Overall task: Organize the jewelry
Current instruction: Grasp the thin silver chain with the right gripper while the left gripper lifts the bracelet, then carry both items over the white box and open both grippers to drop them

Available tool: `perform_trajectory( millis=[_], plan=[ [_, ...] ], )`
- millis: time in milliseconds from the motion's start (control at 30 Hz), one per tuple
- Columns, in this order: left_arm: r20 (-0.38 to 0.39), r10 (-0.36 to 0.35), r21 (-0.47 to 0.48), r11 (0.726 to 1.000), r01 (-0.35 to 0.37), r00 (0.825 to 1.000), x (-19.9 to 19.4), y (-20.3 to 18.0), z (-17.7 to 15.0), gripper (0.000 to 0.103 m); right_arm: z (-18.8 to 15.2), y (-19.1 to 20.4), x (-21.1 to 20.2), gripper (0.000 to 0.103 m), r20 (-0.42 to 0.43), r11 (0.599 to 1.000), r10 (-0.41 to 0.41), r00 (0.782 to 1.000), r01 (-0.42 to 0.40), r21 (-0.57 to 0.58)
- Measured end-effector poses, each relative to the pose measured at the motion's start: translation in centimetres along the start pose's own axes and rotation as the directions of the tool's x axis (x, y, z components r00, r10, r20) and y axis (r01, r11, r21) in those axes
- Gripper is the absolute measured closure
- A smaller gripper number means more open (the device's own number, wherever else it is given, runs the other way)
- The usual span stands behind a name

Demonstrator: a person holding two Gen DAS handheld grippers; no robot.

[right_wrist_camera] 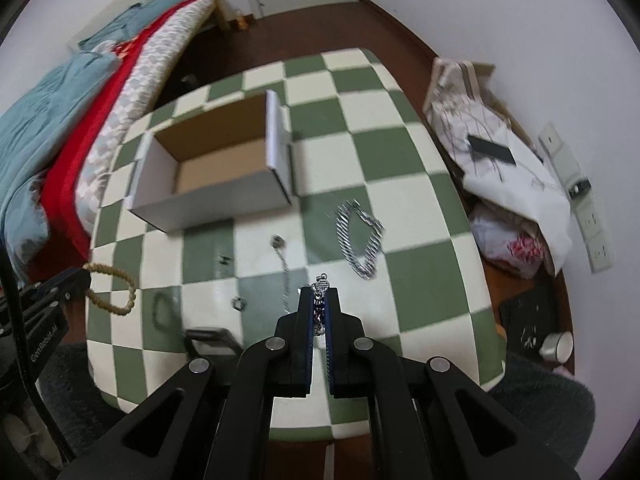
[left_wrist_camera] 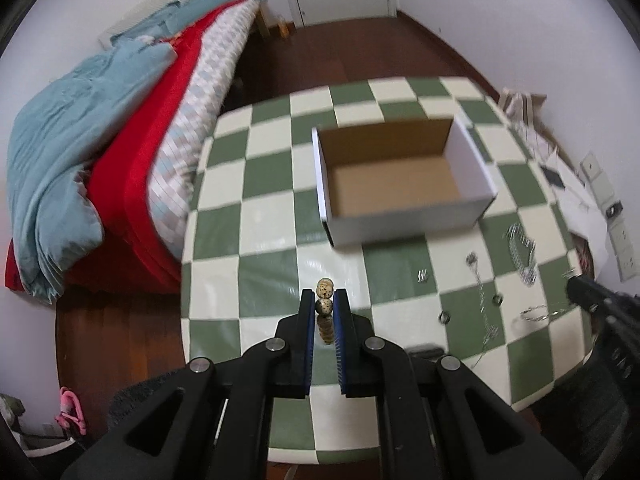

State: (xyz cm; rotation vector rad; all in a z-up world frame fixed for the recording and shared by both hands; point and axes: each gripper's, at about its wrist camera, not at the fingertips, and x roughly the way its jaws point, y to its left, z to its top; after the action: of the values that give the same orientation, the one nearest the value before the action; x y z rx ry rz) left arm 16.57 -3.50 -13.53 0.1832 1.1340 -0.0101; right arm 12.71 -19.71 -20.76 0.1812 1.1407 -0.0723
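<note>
My left gripper (left_wrist_camera: 324,296) is shut on a speckled bead bracelet (left_wrist_camera: 324,290), held above the checkered table; the bracelet also shows hanging from that gripper in the right wrist view (right_wrist_camera: 116,292). My right gripper (right_wrist_camera: 320,289) is shut on a silver chain (right_wrist_camera: 321,282), also above the table. An open cardboard box (left_wrist_camera: 400,178), white outside and brown inside, stands empty on the table ahead; it also shows in the right wrist view (right_wrist_camera: 216,160). A wide silver bracelet (right_wrist_camera: 360,240), a thin chain (right_wrist_camera: 285,268) and small rings (right_wrist_camera: 238,303) lie on the table.
The green and cream checkered table (left_wrist_camera: 272,232) stands beside a bed (left_wrist_camera: 120,140) with blue and red covers on the left. Bags and clothes (right_wrist_camera: 500,160) are piled on the floor to the right by the wall. A dark phone-like object (right_wrist_camera: 208,338) lies near the table's front edge.
</note>
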Motion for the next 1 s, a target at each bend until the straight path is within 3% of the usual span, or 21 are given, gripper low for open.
perform_trajectory(
  millis=[267, 533, 667, 867, 1000],
  plan=[
    [0.094, -0.019, -0.077, 0.997, 0.026, 0.995, -2.4, 0.7, 3.8, 0.097, 3.9, 3.6, -2.4, 0.098, 0.086, 0.996, 0.006, 0.996, 0.002, -0.088],
    [0.144, -0.028, -0.137, 0.989, 0.048, 0.989, -2.3, 2.3, 8.2, 0.097, 9.2, 6.1, -3.0, 0.098, 0.147, 0.991, 0.011, 0.989, 0.009, -0.133],
    [0.120, -0.057, -0.166, 0.983, 0.077, 0.991, -0.6, 3.2, 10.3, 0.097, 12.1, 6.8, -2.0, 0.098, 0.139, 0.991, 0.042, 0.989, -0.023, -0.135],
    [0.030, -0.137, -0.202, 0.969, 0.140, 0.990, 3.7, 3.8, 12.6, 0.097, 15.4, 7.0, 1.6, 0.098, 0.044, 0.980, 0.180, 0.983, -0.175, -0.099],
    [-0.034, -0.196, -0.225, 0.957, 0.184, 0.980, 6.7, 3.7, 13.4, 0.097, 16.5, 7.2, 5.0, 0.098, -0.021, 0.980, 0.174, 0.984, -0.175, -0.092]
  ],
)
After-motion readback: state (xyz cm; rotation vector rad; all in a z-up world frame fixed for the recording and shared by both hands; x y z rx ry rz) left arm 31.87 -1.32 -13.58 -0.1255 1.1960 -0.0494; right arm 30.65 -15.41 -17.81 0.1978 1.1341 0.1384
